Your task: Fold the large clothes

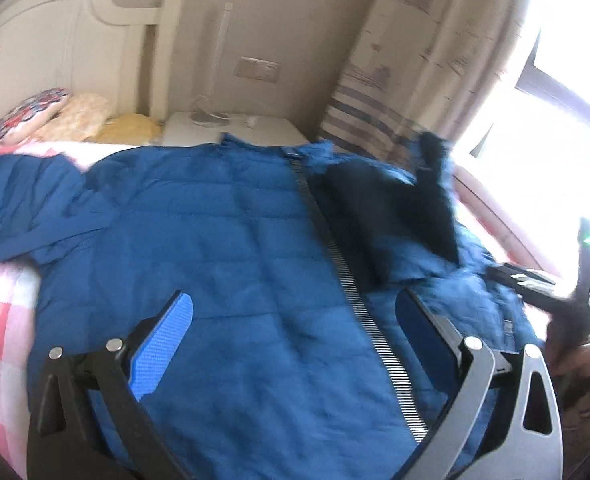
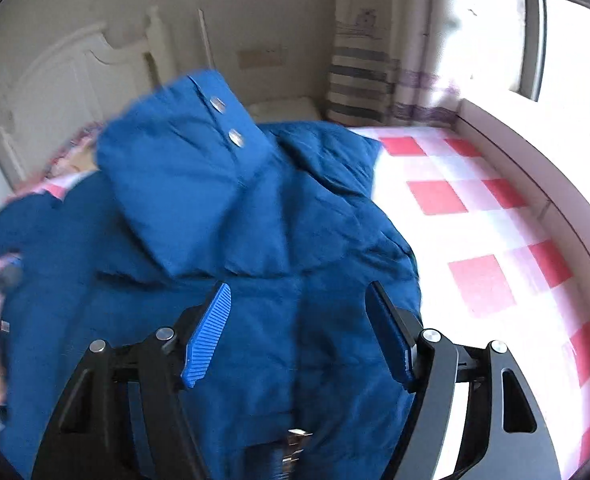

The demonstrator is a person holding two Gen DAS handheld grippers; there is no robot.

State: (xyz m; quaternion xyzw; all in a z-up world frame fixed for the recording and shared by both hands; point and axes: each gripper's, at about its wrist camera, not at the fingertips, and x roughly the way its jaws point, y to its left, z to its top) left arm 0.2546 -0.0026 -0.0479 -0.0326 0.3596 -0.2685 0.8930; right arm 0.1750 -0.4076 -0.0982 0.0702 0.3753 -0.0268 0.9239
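A large blue puffer jacket (image 1: pixel 235 220) lies front up on the bed, its zipper (image 1: pixel 347 280) running down the middle. One sleeve (image 1: pixel 27 200) stretches out to the left; the other sleeve (image 1: pixel 395 208) lies folded across the chest. In the right wrist view that folded sleeve (image 2: pixel 183 168) shows two metal snaps (image 2: pixel 235 136) at its cuff. My left gripper (image 1: pixel 295 316) hovers open over the jacket's lower front, nothing between its blue pads. My right gripper (image 2: pixel 301 316) is open too, above the jacket (image 2: pixel 327 220) near its right edge. A hand (image 1: pixel 579 364) is blurred at the right.
The bed wears a pink and white checked sheet (image 2: pixel 475 200). A white headboard (image 1: pixel 75 40) and pillows (image 1: pixel 75 116) are at the far left, with a white nightstand (image 1: pixel 255 128) behind the jacket. A striped curtain (image 1: pixel 415 60) and a bright window (image 2: pixel 567 40) stand at the right.
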